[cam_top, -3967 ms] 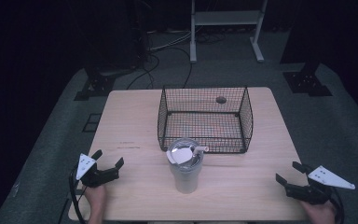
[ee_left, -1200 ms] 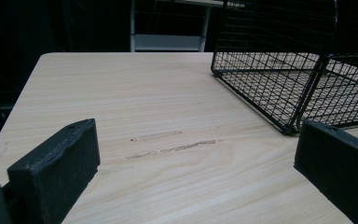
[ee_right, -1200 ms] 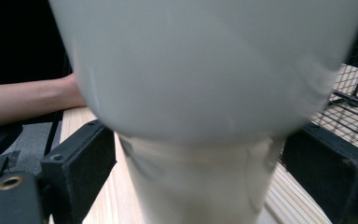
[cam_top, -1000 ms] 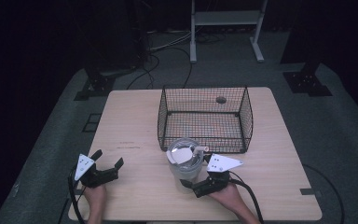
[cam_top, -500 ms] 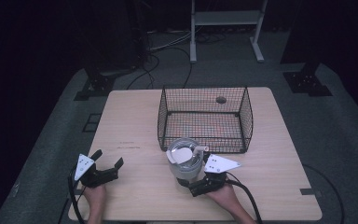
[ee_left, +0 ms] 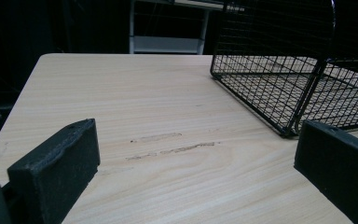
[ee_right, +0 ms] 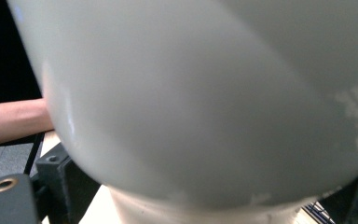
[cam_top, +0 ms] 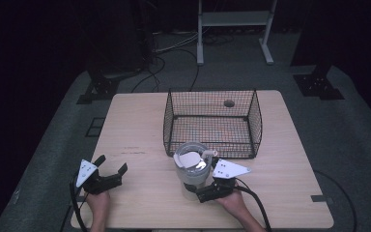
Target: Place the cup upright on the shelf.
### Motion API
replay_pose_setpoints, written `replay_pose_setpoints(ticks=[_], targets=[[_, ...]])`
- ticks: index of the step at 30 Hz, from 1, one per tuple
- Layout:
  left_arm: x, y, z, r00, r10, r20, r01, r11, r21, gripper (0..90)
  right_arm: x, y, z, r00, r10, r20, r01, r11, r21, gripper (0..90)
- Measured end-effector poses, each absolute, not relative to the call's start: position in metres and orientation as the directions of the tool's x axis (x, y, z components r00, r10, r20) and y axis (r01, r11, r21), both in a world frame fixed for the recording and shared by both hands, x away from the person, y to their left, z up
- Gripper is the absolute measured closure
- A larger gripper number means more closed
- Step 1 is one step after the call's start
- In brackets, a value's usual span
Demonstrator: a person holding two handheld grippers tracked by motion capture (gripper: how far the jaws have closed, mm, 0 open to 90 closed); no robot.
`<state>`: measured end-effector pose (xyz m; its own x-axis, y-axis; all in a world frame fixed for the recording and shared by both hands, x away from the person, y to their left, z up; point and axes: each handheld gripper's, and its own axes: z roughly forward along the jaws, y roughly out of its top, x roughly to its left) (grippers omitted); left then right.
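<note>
My right fingers (cam_top: 200, 189) spread either side of tumbler (cam_top: 192, 169), low on its body; cannot tell if pads touch it. Tumbler upright on desk (cam_top: 135, 125), near front edge, just in front of wire basket (cam_top: 212, 123). Tumbler wall close against right gripper view. My left fingers (cam_top: 111, 170) wide open, nothing between, resting at desk's front left, well apart from tumbler.
</note>
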<state>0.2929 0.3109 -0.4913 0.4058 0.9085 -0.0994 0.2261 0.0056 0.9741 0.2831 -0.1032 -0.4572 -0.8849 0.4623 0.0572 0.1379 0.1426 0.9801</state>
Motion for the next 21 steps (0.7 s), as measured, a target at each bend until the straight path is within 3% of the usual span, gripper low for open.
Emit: replay_pose_setpoints(ticks=[14,21], targets=[[0.293,0.311,-0.491,0.406,0.908,-0.101,0.226,0.008,0.974,0.0,0.291,-0.118,-0.442,-0.872,0.482,0.086,0.148,0.092,0.985,7.6],[0.293,0.311,-0.491,0.407,0.908,-0.102,0.225,0.008,0.974,0.0,0.300,-0.125,-0.416,-0.873,0.483,0.070,0.112,0.057,0.992,7.6]])
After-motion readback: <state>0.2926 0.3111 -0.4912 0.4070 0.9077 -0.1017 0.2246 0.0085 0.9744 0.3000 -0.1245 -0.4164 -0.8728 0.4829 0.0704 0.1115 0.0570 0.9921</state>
